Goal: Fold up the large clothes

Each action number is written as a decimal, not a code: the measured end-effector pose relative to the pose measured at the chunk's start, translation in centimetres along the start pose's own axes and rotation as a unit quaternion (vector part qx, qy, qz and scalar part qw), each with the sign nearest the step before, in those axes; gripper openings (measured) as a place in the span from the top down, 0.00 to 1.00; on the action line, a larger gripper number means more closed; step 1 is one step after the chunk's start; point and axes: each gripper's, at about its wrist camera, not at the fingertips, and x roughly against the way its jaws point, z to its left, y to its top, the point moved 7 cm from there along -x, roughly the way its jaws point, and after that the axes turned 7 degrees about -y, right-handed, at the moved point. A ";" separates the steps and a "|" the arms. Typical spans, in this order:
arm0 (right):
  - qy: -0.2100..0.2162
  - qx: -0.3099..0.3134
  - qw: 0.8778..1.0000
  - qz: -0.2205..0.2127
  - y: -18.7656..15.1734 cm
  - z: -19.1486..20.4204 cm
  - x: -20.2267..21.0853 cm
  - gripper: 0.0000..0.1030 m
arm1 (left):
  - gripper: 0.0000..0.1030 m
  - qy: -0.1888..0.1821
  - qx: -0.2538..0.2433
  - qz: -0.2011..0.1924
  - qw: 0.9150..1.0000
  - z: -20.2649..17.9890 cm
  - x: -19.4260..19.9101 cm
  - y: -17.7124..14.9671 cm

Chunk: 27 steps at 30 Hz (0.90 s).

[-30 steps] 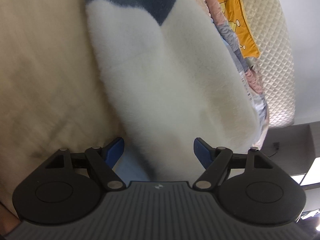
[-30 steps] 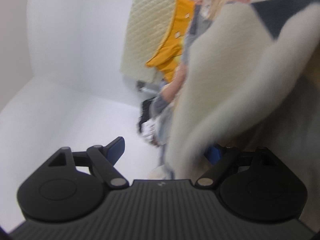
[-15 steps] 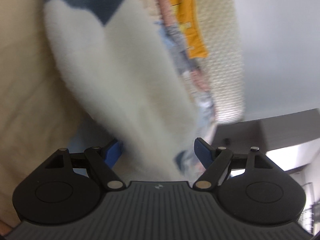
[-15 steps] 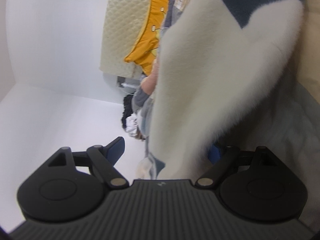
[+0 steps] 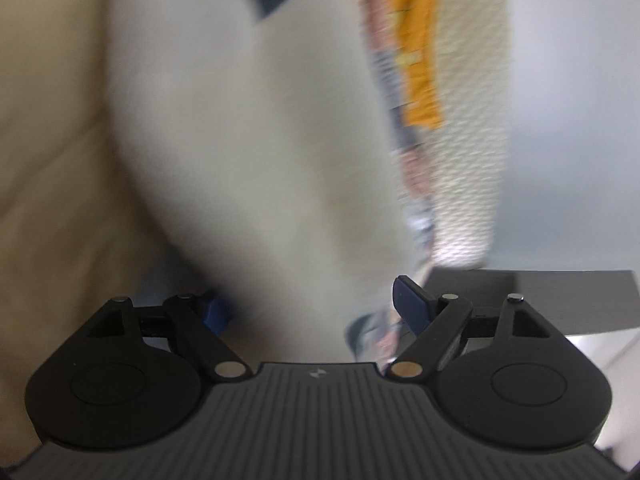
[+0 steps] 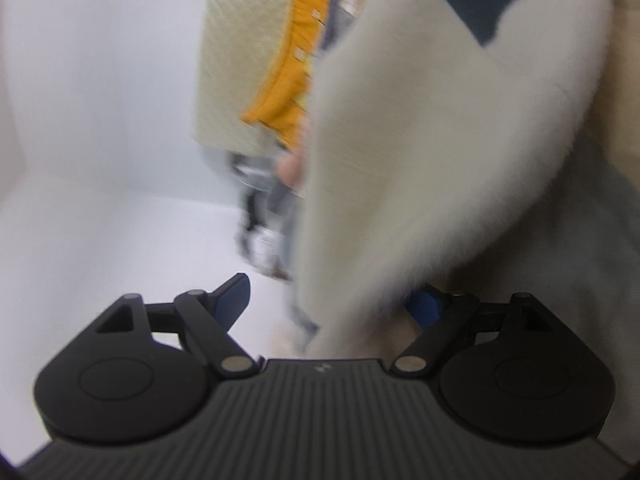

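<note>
Left black two-finger gripper (image 5: 310, 306), blue-padded, with jaws spread wide, just opened a little further. Right black gripper (image 6: 332, 300) likewise wide, jaws just narrowed slightly. Pads' contact unclear through blur.

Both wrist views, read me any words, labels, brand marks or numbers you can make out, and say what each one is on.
No readable text in either view.
Small pale emblem on the ribbed black gripper body: a mark, not letters.
Dark marks on the orange-yellow cloth: too blurred to read.
Fluffy cream-and-navy garment: no label visible.
</note>
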 end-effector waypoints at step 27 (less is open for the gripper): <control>-0.055 0.182 0.979 -0.073 -1.4 2.9 1.6 0.81 | 0.88 0.013 -0.174 -0.086 0.981 -7.2 6.4 -0.3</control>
